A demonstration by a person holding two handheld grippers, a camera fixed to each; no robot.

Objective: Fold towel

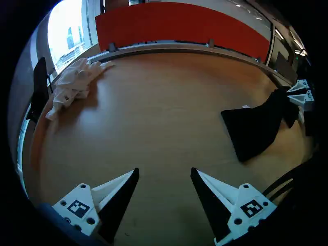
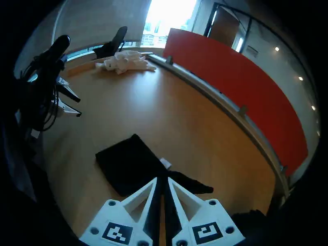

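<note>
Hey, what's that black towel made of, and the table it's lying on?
Black towel: soft matte fabric, weave too fine to tell; it drapes and creases where one end is lifted. Table: wood or wood-look laminate, smooth with a slight sheen; faint grain and window glare show.

— Where does the black towel (image 2: 127, 164) end?
— Its near corner is hidden between the right gripper (image 2: 163, 179) fingers. The white tag (image 2: 165, 163) on the towel is too small to make out.
— And the white cloth (image 1: 74, 84) far beyond the towel?
— Too small to tell what it is.
</note>
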